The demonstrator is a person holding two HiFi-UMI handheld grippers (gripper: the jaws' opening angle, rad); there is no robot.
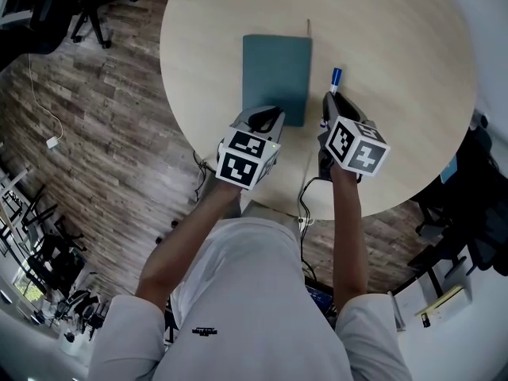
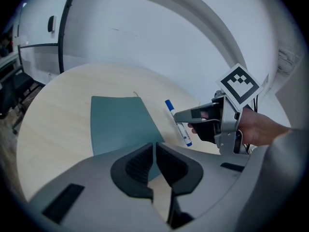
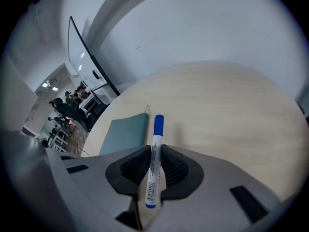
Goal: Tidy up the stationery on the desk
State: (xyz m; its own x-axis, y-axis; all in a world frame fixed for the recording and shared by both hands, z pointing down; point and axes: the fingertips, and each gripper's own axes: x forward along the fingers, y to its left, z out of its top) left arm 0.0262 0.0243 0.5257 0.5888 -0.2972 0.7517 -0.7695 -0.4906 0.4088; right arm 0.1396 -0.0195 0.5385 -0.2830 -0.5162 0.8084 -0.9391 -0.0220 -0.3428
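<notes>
A white marker with a blue cap is clamped between the pads of my right gripper, cap pointing away from me; it also shows as the marker in the head view and the marker in the left gripper view, lifted off the round table. A teal notebook lies flat on the table; the same notebook fills the left gripper view. My left gripper hovers over the notebook's near edge, jaws shut with nothing between them. In the head view the left gripper sits just left of the right gripper.
The round light-wood table has its near edge just under my hands. A cable hangs off the table's front. Office chairs stand on the wood floor at the far left, and a white curved wall rises behind the table.
</notes>
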